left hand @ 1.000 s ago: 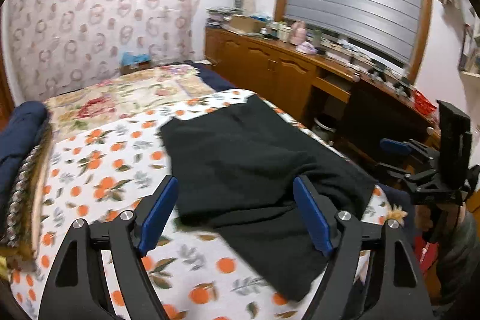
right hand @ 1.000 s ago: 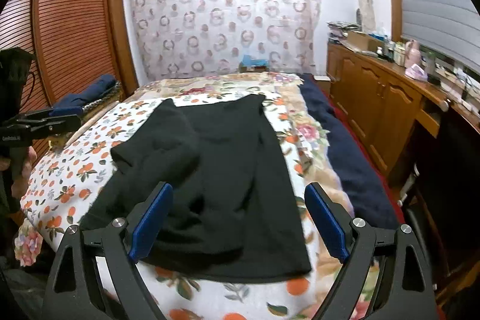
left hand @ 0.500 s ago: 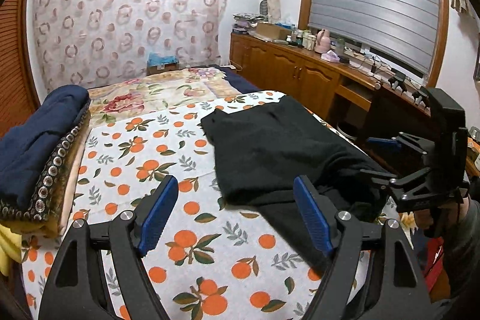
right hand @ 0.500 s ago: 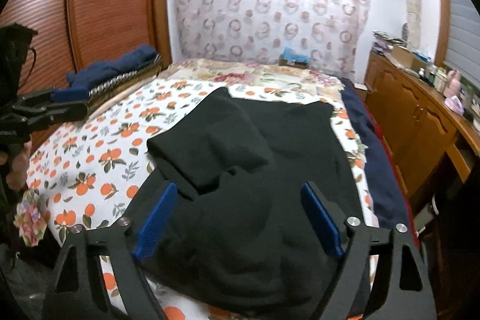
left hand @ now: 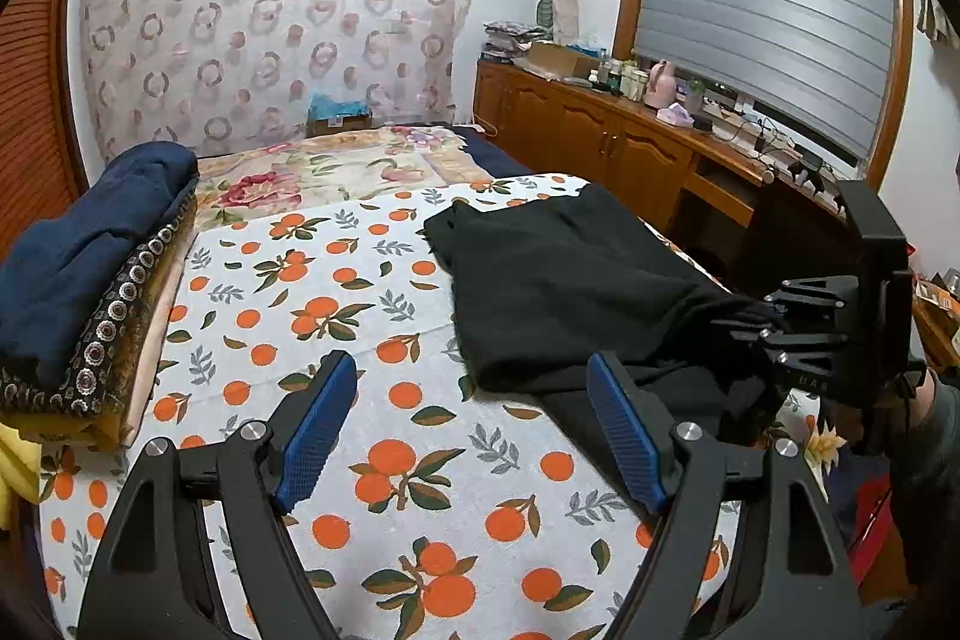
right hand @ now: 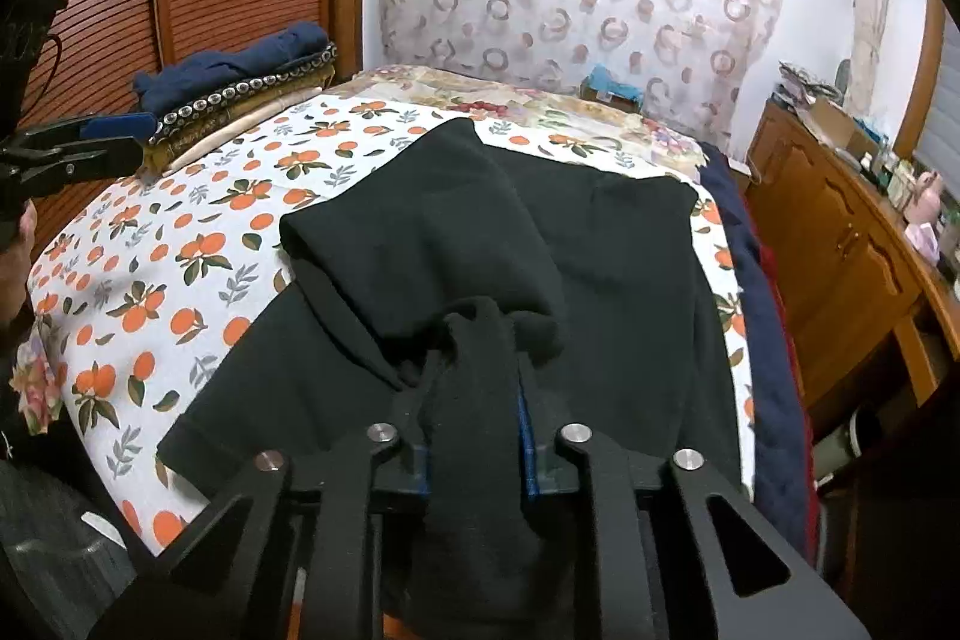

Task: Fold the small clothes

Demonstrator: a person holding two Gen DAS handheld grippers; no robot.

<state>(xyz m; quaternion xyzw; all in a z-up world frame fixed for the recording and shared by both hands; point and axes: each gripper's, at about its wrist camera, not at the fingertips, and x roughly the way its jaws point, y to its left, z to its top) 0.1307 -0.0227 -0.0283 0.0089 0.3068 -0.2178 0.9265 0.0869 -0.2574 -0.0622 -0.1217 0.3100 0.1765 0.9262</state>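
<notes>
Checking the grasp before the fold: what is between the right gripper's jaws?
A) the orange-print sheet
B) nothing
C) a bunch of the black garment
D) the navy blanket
C: in the right wrist view the right gripper has its jaws closing on a bunched fold of the black garment.
</notes>
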